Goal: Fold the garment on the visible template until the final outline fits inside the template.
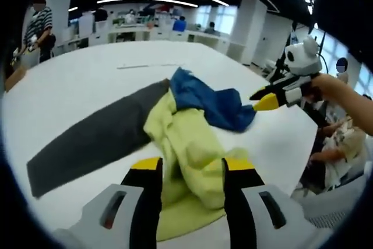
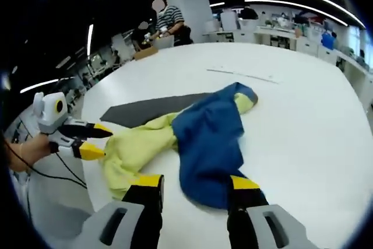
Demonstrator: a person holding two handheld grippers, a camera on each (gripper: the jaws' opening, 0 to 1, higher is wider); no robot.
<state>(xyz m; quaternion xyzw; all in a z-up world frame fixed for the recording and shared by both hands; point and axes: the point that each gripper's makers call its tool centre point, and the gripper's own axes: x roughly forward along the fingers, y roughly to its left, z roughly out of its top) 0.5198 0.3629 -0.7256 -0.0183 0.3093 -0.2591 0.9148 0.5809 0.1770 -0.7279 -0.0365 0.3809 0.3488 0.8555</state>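
Note:
A crumpled garment lies on the white table, half yellow-green (image 1: 180,138) and half blue (image 1: 213,100). It partly covers one end of a long dark grey template (image 1: 87,141). My left gripper (image 1: 192,164) stands open, and the yellow-green cloth runs between its jaws. My right gripper (image 1: 262,100) comes in from the right, its tips at the blue corner. In the right gripper view, my right gripper (image 2: 194,182) is open with the blue half (image 2: 210,138) between its jaws. The left gripper (image 2: 96,141) is at the edge of the yellow-green half (image 2: 137,144), and the template (image 2: 145,110) lies behind.
The white table (image 2: 303,132) is wide and round-edged. A thin strip (image 2: 242,74) lies on it beyond the garment. A person in a striped shirt (image 2: 169,18) stands at the far edge by a cardboard box (image 2: 145,52). Desks and seated people fill the background.

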